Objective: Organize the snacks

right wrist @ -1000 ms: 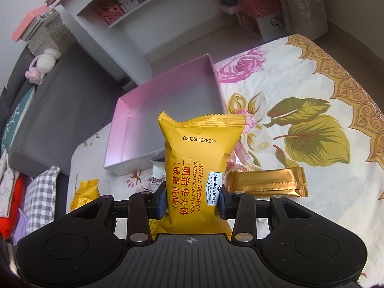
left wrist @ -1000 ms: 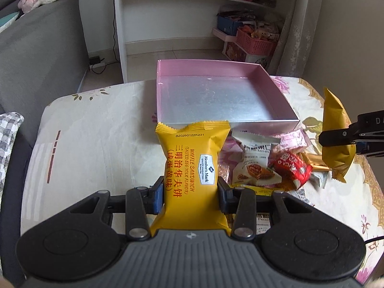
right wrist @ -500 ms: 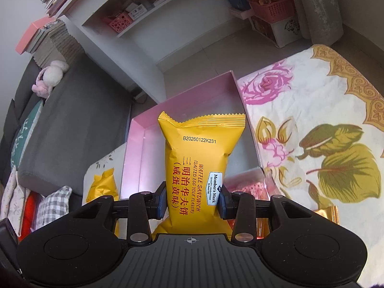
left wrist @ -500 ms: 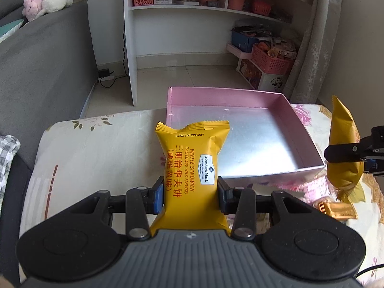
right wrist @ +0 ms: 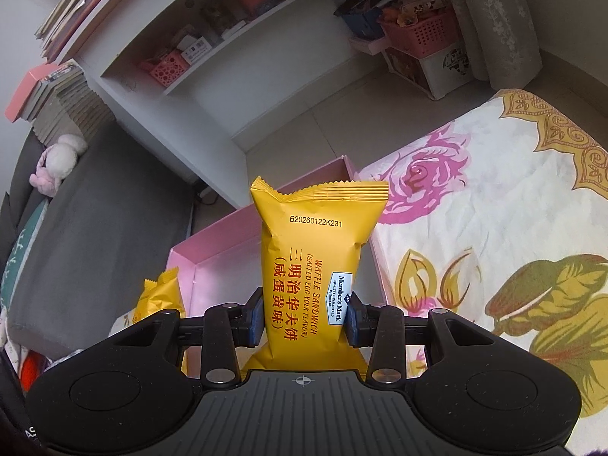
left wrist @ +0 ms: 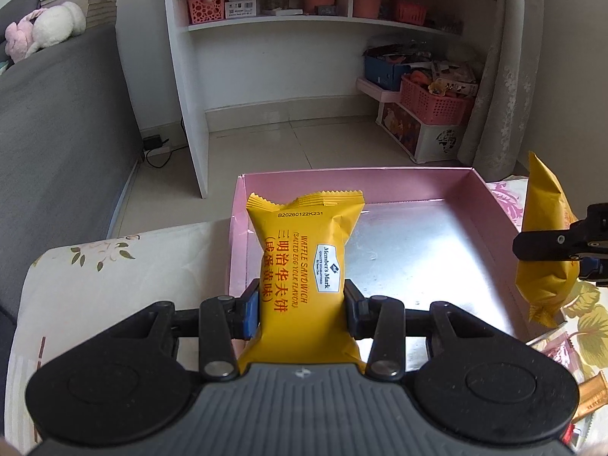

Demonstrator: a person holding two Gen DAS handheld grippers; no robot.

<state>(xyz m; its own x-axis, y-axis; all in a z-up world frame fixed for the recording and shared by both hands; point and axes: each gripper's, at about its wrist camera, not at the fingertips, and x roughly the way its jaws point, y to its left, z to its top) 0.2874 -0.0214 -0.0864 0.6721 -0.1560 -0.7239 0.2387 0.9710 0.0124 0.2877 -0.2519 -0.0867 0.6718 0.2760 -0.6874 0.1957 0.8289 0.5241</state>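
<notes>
My left gripper point(left wrist: 302, 306) is shut on a yellow waffle sandwich packet point(left wrist: 304, 262), held upright over the near left wall of the pink box point(left wrist: 490, 209). The box has a silver floor with nothing in it. My right gripper point(right wrist: 304, 319) is shut on a second yellow waffle sandwich packet point(right wrist: 315, 262), held above the box's right side point(right wrist: 212, 262). That packet also shows at the right edge of the left wrist view point(left wrist: 545, 254). The left packet shows low left in the right wrist view point(right wrist: 161, 296).
A floral cloth point(right wrist: 494, 209) covers the table. Loose snacks, a gold bar wrapper point(left wrist: 591, 395) among them, lie at the near right. A grey sofa point(left wrist: 57, 159) stands left, a white shelf unit point(left wrist: 266, 57) and pink baskets point(left wrist: 437, 102) behind the table.
Both grippers have moved forward and up towards the pink box with their packets. The loose snack pile has dropped almost out of the left wrist view.
</notes>
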